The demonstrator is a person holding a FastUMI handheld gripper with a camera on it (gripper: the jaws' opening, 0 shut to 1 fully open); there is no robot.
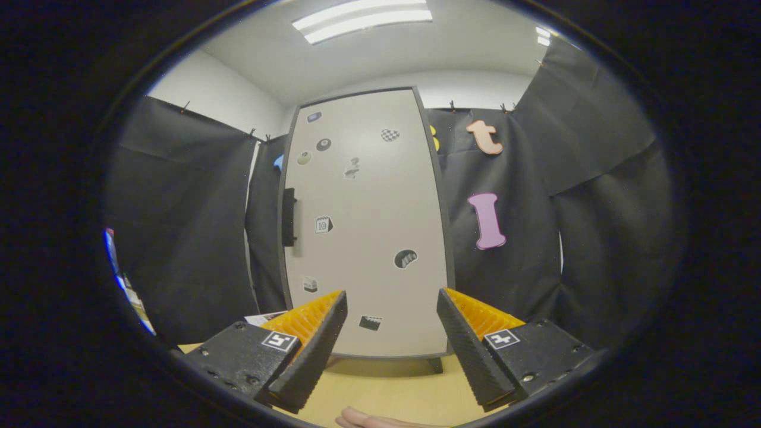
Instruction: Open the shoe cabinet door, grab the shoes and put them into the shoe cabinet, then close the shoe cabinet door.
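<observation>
The gripper (392, 324) is holding its fingers wide apart with nothing between them, and their bases are running out of sight below. They are covering the lower corners of the cabinet door (365, 226), so only one small foot (436, 364) is showing under it. A hand (371, 420) is peeking in just below the fingers, mostly cut off. The stickers (324, 224) on the door are too small to make out. The closed door is hiding whatever lies inside.

Wooden table (386, 386) carries shoe cabinet (365, 226), upright
</observation>
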